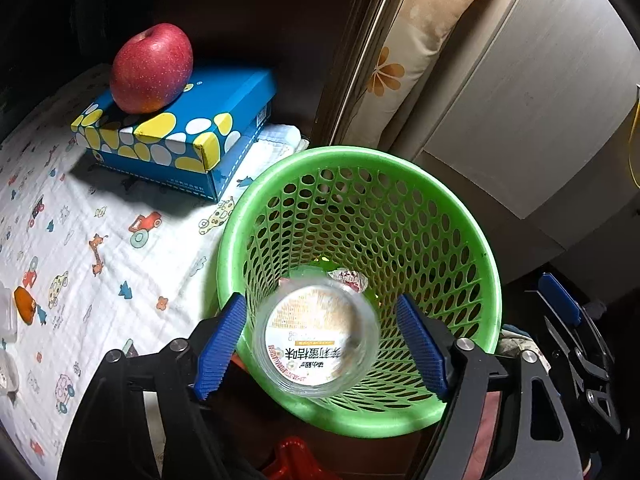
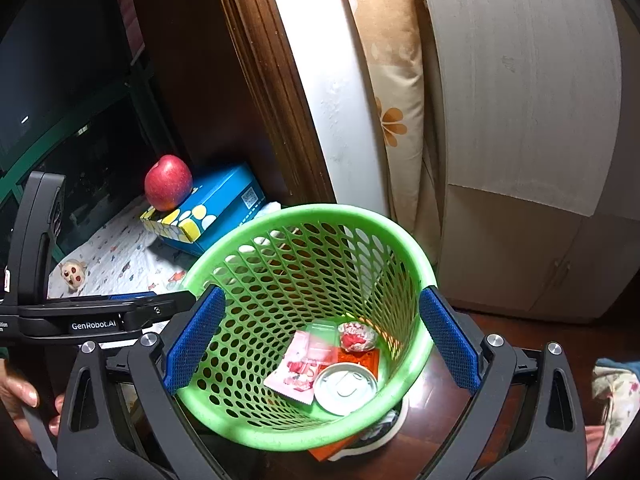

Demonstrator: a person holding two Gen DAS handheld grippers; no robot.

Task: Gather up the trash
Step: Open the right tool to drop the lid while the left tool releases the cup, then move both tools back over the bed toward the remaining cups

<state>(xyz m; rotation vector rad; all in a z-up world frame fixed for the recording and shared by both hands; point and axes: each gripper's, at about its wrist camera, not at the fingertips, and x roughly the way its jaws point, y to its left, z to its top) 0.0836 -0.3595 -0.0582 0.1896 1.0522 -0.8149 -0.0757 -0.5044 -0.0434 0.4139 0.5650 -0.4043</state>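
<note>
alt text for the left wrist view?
A clear plastic cup, blurred, sits between the open left claw above a green mesh basket. To the left, a red apple rests on a blue box on a patterned cloth.

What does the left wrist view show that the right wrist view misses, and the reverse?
Only the left wrist view shows the orange piece at the cloth's left edge. Only the right wrist view shows a small doll face on the cloth and the can and wrappers lying together in the basket. Both share the green basket, the clear cup, the apple on the blue box, and open tongs.
</note>
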